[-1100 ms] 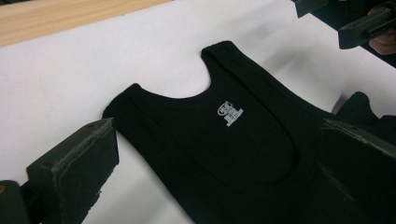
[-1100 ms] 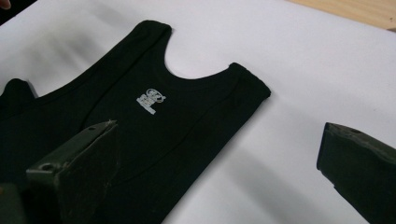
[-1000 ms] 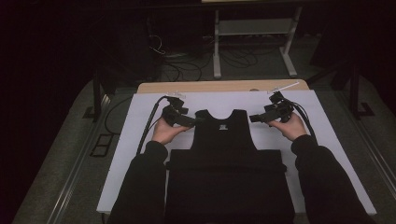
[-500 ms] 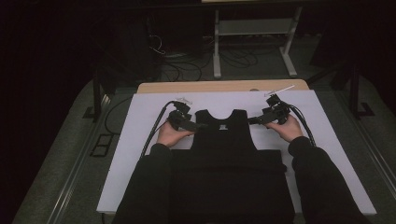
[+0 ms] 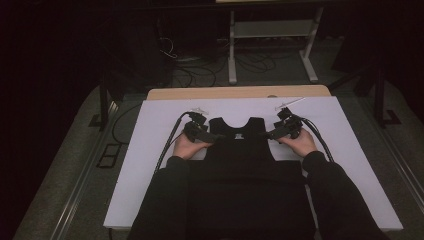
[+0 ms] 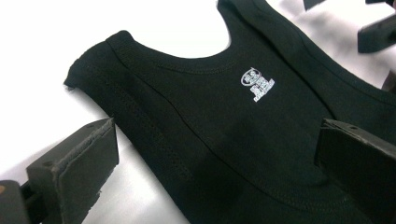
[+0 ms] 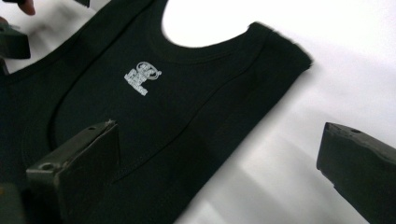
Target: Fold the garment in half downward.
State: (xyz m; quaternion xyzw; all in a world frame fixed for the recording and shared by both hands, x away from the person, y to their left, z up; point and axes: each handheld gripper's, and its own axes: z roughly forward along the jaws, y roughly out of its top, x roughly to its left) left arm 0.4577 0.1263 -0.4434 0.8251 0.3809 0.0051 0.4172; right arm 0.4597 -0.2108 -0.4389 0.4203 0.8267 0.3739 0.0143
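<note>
A black sleeveless top lies flat on the white table, neck hole away from the person. It carries a small white logo below the neckline, and the same logo appears in the right gripper view. My left gripper is at the left shoulder strap and stands open, one jaw over the table and the other over the fabric. My right gripper is at the right shoulder strap, also open, with the strap's edge between its jaws. Neither holds the cloth.
The person's dark sleeves cover the lower part of the top. A wooden strip edges the far side of the table. Cables trail left and right from the grippers. A metal stand stands on the dark floor beyond.
Both grippers have moved a little inward and toward the person, closing in on the top's shoulder straps. The top still lies flat.
</note>
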